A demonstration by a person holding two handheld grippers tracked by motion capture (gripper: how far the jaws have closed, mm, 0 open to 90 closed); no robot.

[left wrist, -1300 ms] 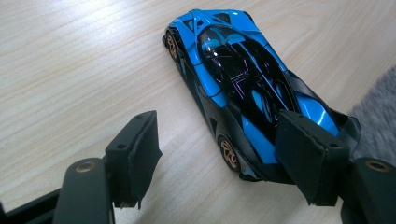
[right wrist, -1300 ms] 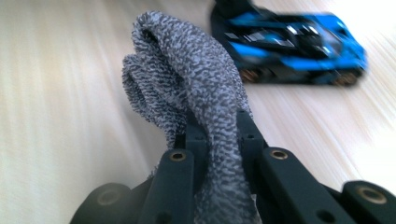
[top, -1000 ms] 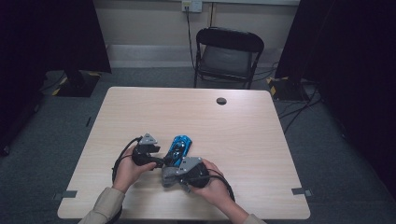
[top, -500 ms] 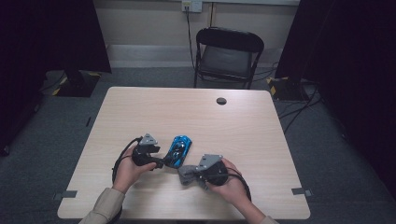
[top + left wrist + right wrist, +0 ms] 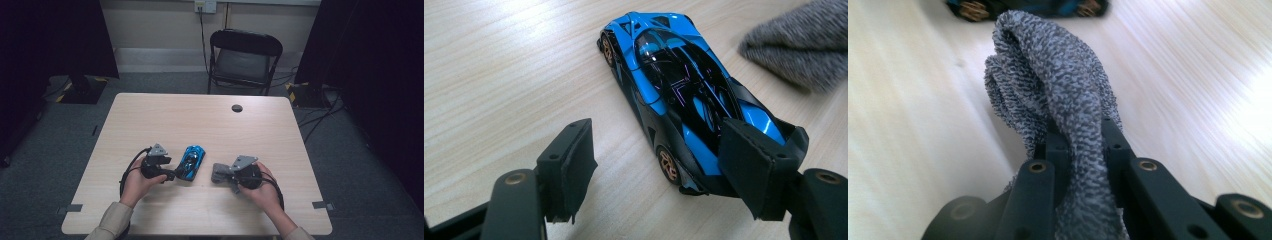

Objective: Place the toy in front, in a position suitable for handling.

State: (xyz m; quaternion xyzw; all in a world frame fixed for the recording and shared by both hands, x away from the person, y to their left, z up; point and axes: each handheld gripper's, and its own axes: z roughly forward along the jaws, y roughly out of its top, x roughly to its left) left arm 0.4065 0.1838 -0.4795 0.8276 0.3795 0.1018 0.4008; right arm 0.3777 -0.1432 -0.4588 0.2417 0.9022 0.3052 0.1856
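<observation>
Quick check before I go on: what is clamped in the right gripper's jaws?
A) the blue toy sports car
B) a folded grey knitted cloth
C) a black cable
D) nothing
B: in the right gripper view the folded grey knitted cloth is pinched between the right gripper jaws, apart from the blue toy sports car.

Room's pretty dim in the high view, only the counter [image 5: 200, 125] is properly lit from above; corners go black. Right gripper view is blurry, with washed-out glare at its right edge; left gripper view is sharp.

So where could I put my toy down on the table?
The far half of the table, up to the small black disc, is bare. So is its left side. It's crowded near the front, around the blue car and both grippers.
</observation>
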